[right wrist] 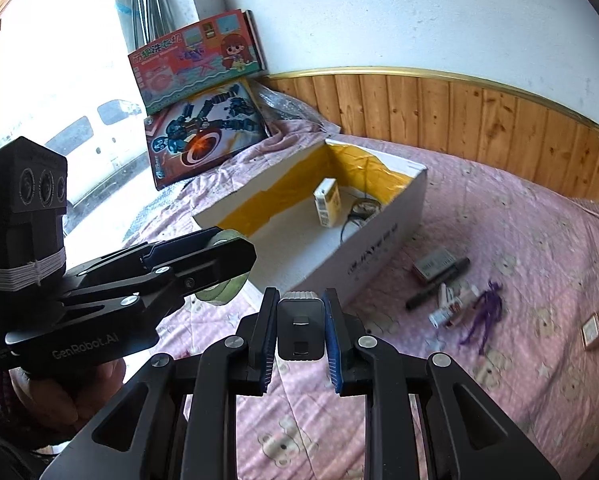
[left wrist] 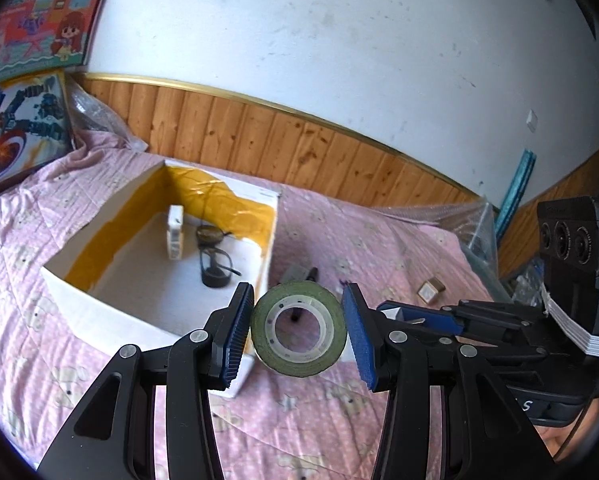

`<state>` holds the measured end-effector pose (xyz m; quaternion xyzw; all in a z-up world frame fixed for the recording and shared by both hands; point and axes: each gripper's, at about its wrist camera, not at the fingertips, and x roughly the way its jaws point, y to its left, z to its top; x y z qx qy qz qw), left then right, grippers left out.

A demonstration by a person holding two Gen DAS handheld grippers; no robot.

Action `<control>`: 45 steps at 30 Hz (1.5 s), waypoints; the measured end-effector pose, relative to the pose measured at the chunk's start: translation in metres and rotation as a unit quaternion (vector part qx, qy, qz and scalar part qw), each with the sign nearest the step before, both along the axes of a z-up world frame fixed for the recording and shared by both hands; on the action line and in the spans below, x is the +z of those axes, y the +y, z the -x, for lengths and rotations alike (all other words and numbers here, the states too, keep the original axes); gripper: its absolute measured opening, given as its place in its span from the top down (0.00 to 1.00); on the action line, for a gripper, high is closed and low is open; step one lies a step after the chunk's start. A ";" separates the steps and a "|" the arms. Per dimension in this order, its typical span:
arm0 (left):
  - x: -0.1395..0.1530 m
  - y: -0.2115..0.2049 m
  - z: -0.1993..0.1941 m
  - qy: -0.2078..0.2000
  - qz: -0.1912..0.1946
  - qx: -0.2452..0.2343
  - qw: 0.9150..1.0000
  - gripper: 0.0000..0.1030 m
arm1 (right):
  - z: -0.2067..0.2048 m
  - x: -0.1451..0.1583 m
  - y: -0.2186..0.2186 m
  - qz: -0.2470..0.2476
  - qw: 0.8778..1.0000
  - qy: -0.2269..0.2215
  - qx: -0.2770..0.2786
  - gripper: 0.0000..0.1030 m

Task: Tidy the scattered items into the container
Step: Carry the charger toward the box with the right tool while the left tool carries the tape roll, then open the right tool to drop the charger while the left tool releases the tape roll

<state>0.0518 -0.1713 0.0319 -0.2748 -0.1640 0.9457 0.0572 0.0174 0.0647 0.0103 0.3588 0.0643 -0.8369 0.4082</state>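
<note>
Left gripper (left wrist: 298, 330) had the green tape roll (left wrist: 298, 330) between its fingers, pads pinching its rim, hole facing the camera, held just beside the white box (left wrist: 75, 300) near corner, above the bed (left wrist: 299, 420). Right gripper (right wrist: 301, 326) fingers clamped a dark grey lighter (right wrist: 300, 326) upright, near the box's printed side. "GenRobot.AI" read on the left gripper's body.
</note>
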 end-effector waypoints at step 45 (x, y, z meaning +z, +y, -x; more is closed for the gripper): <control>-0.015 -0.113 0.086 -0.106 -0.006 0.068 0.992 0.54 | 0.087 0.002 -0.127 -0.026 0.995 -0.052 0.085 0.78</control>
